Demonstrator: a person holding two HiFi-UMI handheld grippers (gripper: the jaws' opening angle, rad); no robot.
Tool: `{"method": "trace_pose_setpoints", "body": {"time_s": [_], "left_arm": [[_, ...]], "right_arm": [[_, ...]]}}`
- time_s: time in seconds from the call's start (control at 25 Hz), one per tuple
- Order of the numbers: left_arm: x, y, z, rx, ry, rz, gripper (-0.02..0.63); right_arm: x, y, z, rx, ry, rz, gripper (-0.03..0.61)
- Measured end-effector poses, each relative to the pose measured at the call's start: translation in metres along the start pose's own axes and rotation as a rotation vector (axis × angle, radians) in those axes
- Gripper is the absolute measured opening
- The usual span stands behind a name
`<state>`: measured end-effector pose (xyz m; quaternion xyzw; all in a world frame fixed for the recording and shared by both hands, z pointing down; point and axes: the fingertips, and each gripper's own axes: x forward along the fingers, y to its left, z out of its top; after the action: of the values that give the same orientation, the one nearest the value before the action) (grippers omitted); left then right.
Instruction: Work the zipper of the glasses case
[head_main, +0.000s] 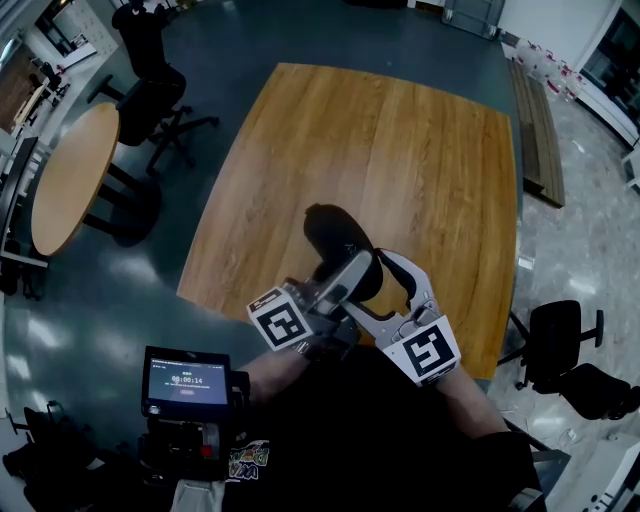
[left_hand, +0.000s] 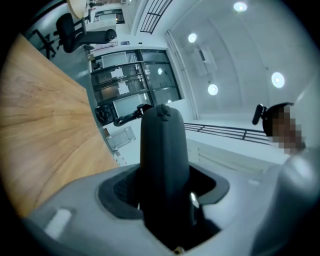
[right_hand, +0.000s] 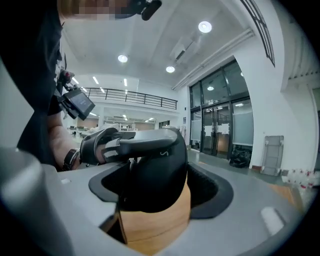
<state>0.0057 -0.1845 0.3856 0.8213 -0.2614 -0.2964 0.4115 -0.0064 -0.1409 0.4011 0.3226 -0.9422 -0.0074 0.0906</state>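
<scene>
we hold the glasses case (head_main: 340, 238) in the air above the near edge of the desk (head_main: 400, 140), a little right of that edge's middle and not touching the wood.

the left gripper (head_main: 350, 270) is clenched on it. in the left gripper view the case (left_hand: 162, 165) stands between the two pads, and its long axis runs straight out along the jaws, away from us and over the desk.

the right gripper (head_main: 388, 285) comes in from the right, across that axis. its jaws stand wide and released. in the right gripper view the case (right_hand: 155, 175) sits between them with a gap at each pad, so nothing presses on it there.

so the case lies ahead of the left gripper and crosswise inside the mouth of the right one, which is the free gripper and the nearer one to the seam.

a small bright glint (left_hand: 192, 200) low on the case's side may be the zipper pull, though the view is too dark to be sure.

we judge that the right gripper needs to narrow onto that pull and draw it along the long axis while the left gripper holds the case steady.
</scene>
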Motion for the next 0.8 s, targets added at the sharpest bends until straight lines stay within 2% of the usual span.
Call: {"method": "trace_pose_setpoints", "body": {"time_s": [0.08,0.12,0.2,0.28,0.44,0.52,0.56,0.64,0.72,0.8], "left_arm": [[0.000,-0.004,0.000,0.063,0.008,-0.008,0.258],[0.000,-0.006,-0.002,0.091,0.026,-0.010,0.261],[-0.001,-0.005,-0.010,0.091,0.087,-0.029,0.270],[-0.005,-0.003,-0.016,0.027,0.150,-0.070,0.273],[-0.016,0.001,-0.027,-0.207,0.277,-0.169,0.272],[-0.020,-0.001,-0.034,-0.283,0.328,-0.205,0.272],[-0.020,-0.003,-0.036,-0.289,0.330,-0.208,0.272],[-0.021,-0.001,-0.034,-0.297,0.278,-0.189,0.270],[-0.022,0.009,-0.025,-0.336,0.183,-0.144,0.267],[-0.025,0.019,-0.016,-0.360,0.094,-0.097,0.267]], "right_arm": [[-0.001,0.001,0.003,-0.039,-0.015,-0.013,0.356],[-0.002,0.001,0.003,-0.025,-0.028,-0.007,0.354],[-0.007,0.000,0.002,0.014,-0.038,0.034,0.347],[-0.016,0.000,-0.001,0.002,-0.031,0.095,0.339],[-0.040,0.008,-0.014,-0.194,0.037,0.275,0.336],[-0.048,0.010,-0.019,-0.230,0.087,0.345,0.336],[-0.050,0.009,-0.022,-0.232,0.115,0.360,0.336],[-0.048,0.007,-0.024,-0.240,0.146,0.344,0.341],[-0.042,0.001,-0.022,-0.255,0.131,0.258,0.337],[-0.036,-0.008,-0.021,-0.260,0.104,0.135,0.343]]}}
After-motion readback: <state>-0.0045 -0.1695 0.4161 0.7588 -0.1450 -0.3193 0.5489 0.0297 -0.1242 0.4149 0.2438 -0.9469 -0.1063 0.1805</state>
